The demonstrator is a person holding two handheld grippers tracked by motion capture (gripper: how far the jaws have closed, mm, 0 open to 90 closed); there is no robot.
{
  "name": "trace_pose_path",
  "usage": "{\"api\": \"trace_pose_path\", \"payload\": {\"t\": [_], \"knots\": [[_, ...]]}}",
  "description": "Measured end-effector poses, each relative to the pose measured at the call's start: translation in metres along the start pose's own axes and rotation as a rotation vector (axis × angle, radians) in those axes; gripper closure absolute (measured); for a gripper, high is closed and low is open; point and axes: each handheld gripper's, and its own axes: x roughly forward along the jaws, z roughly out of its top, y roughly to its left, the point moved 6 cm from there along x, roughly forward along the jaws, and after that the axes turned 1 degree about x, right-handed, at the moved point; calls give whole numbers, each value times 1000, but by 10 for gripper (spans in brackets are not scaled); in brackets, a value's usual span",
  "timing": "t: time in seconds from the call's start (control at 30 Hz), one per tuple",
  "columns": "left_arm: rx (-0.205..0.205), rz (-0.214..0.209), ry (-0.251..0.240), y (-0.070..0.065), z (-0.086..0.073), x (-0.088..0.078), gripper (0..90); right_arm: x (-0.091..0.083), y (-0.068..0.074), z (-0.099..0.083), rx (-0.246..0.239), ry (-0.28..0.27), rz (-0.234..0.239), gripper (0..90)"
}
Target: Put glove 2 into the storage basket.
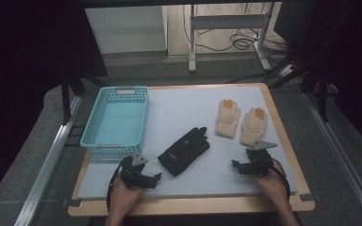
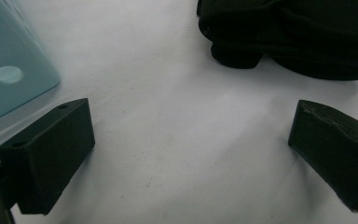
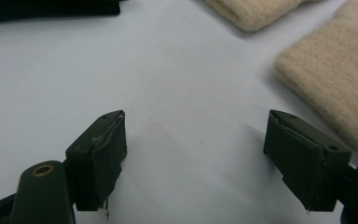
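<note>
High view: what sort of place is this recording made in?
Probably a lab or test workspace, not a home: a padded table on a metal-railed frame, loose cables across the floor behind, and dark curtains at the sides.

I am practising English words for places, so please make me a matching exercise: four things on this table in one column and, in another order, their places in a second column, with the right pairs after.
Things
1. basket
2. black glove
3. beige gloves
4. right gripper

Places
a. far right part of the mat, side by side
b. left side of the mat, with nothing in it
c. near right, jaws open over bare mat
d. middle of the mat, between the two grippers

Pairs: 1-b, 2-d, 3-a, 4-c
</note>
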Motion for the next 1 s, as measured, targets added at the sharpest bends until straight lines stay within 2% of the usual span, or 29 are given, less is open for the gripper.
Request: {"api": "trace_pose_path", "payload": {"t": [0.17,0.37,0.6,0.73,1.0], "knots": [[23,-60,-26,-7,6,-8,16,0,0,-1,1,-6,4,201],[61,-96,-30,-16,16,-11,7,0,0,-1,2,-9,3,201],[88,-139,-26,-30,40,-12,4,0,0,-1,1,-11,3,201],[123,-169,-16,-41,61,-4,1,0,0,-1,1,-12,3,201],[167,-179,20,-53,87,28,0,0,0,-1,2,-13,3,201]]}}
